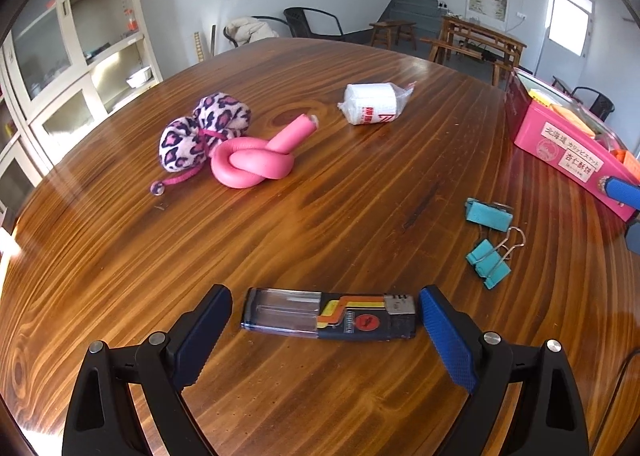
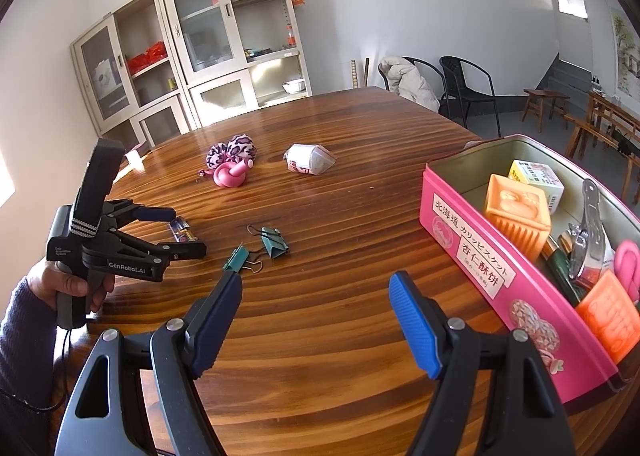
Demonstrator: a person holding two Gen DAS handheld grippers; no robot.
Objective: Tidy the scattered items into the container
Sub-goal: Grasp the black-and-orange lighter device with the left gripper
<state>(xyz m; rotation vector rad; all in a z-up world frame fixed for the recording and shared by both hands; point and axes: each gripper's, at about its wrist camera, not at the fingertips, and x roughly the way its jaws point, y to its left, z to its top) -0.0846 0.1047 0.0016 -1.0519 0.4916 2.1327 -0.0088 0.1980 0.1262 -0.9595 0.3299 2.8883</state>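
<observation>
The lighter [image 1: 329,316] lies flat on the table [image 1: 320,176], crosswise between the spread fingers of the left gripper [image 1: 325,320], neither pad pressing it.

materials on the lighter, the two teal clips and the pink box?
Lighter: clear plastic tank, you see through it; metal-looking cap.
Binder clips: teal painted bodies, likely steel, with bare wire handles.
Pink box: probably tin; silvery bare inside, glossy printed outside, rolled rim.
</observation>
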